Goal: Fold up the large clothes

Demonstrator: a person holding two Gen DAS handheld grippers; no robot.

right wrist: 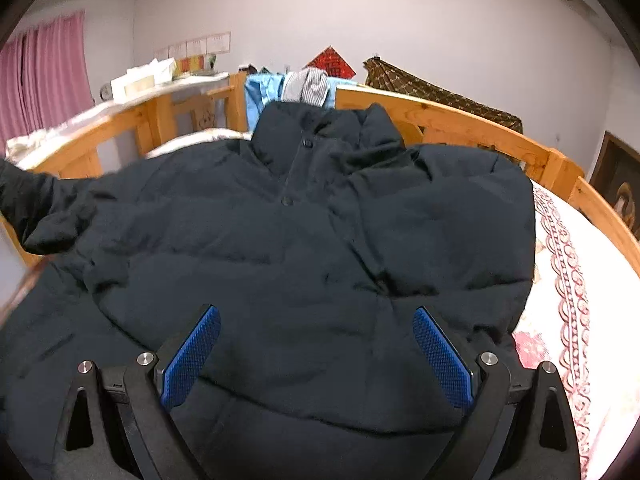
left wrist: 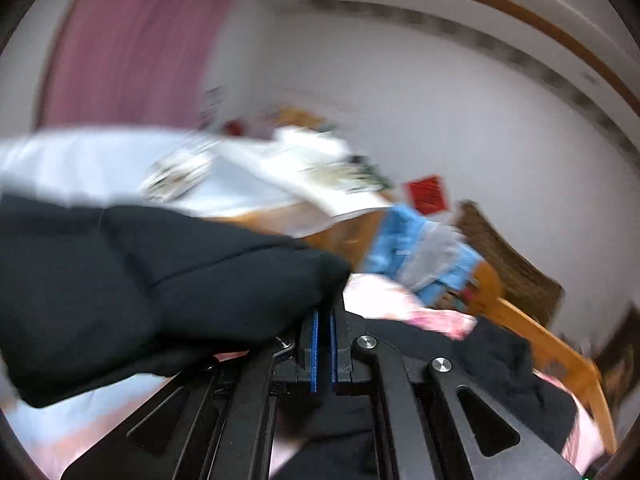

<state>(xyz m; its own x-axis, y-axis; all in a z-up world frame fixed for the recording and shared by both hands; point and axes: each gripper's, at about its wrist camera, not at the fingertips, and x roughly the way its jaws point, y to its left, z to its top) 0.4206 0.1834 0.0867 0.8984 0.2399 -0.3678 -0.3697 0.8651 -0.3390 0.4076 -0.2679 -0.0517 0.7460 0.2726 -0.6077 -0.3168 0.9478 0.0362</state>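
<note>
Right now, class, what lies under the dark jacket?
A patterned pink-and-white bedspread shows beside the jacket, on a wooden-railed bed. What lies directly beneath the jacket is covered.

Light: soft, even, indoor.
Left view: strong motion blur around the curtain [left wrist: 132, 44].
Right view: mostly sharp; edges bent, dark corners.

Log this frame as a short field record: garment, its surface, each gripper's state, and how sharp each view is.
garment: dark puffer jacket, front up, collar toward the wooden bed rail
surface: patterned bedsheet
left gripper: shut on a fold of the jacket, lifted off the bed
right gripper: open, holding nothing, above the jacket's lower part
view quality: left wrist motion-blurred; right wrist sharp
</note>
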